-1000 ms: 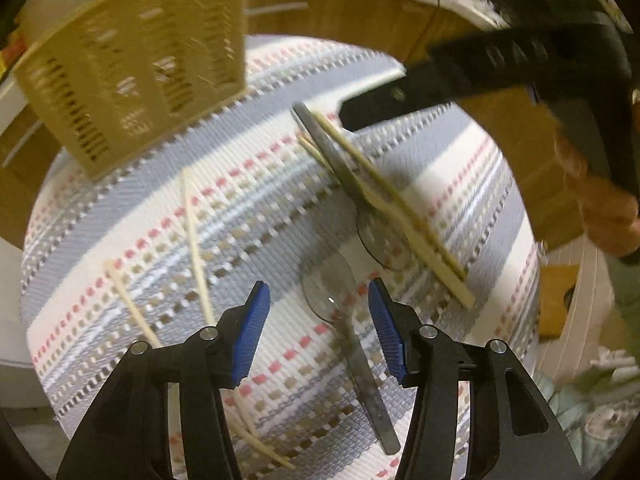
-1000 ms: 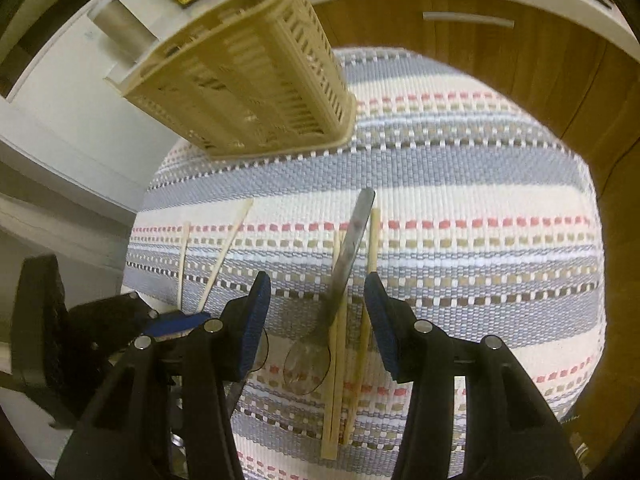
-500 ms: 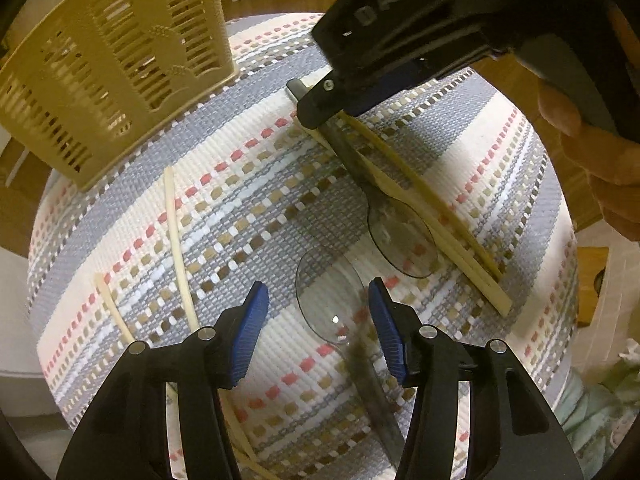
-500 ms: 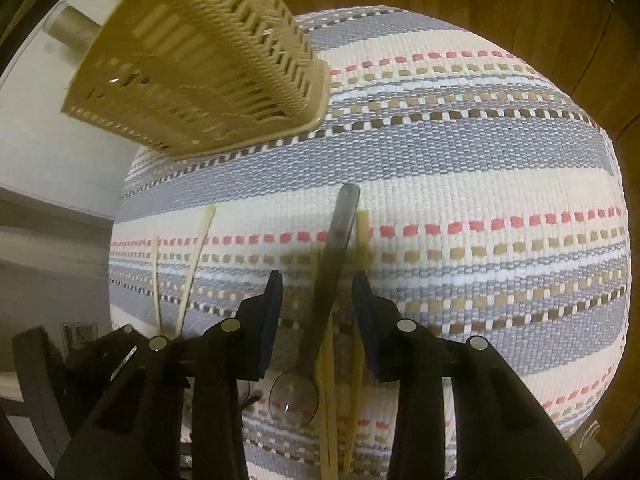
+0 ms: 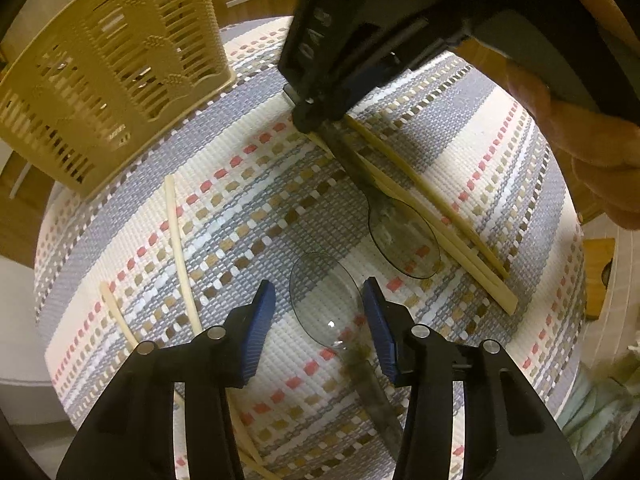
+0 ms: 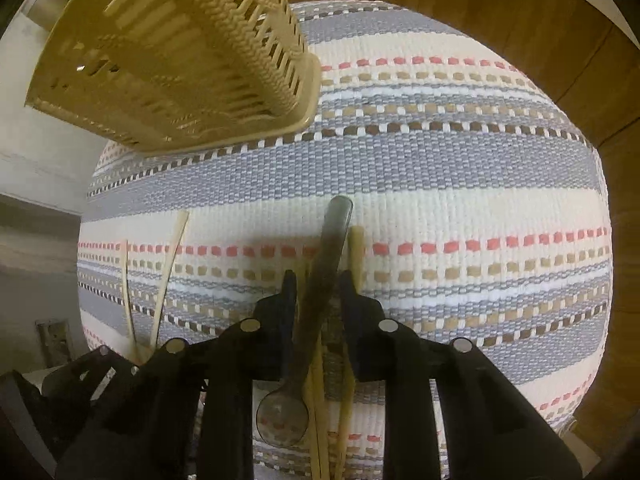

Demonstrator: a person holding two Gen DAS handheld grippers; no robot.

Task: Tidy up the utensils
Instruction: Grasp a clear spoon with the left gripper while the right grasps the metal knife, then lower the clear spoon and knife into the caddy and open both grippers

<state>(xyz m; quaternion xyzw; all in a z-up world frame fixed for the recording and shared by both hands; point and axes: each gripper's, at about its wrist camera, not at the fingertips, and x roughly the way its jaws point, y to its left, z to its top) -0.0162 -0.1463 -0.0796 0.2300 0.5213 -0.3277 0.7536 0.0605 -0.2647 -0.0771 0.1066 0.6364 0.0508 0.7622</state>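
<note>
Two metal spoons and several wooden chopsticks lie on a striped woven mat (image 5: 460, 128). My left gripper (image 5: 318, 312) is open, its blue pads either side of the near spoon's bowl (image 5: 320, 300), just above it. My right gripper (image 6: 318, 284) is low on the mat, jaws narrowed around the far spoon's handle (image 6: 328, 256) but a small gap still shows. It also shows in the left wrist view (image 5: 320, 112) on that spoon (image 5: 404, 240). Two chopsticks (image 5: 432, 208) lie along that spoon. A beige slotted utensil basket (image 5: 112, 64) stands at the mat's far left.
Two more chopsticks (image 5: 180, 248) lie on the mat left of my left gripper, also in the right wrist view (image 6: 168, 272). The mat (image 6: 460, 184) lies on a wooden tabletop (image 6: 520, 20). A white surface lies beyond the basket (image 6: 176, 52).
Both grippers have dropped closer to the mat. My right gripper has moved forward over the far spoon's handle and its jaws have narrowed around it. My left stays open over the near spoon.
</note>
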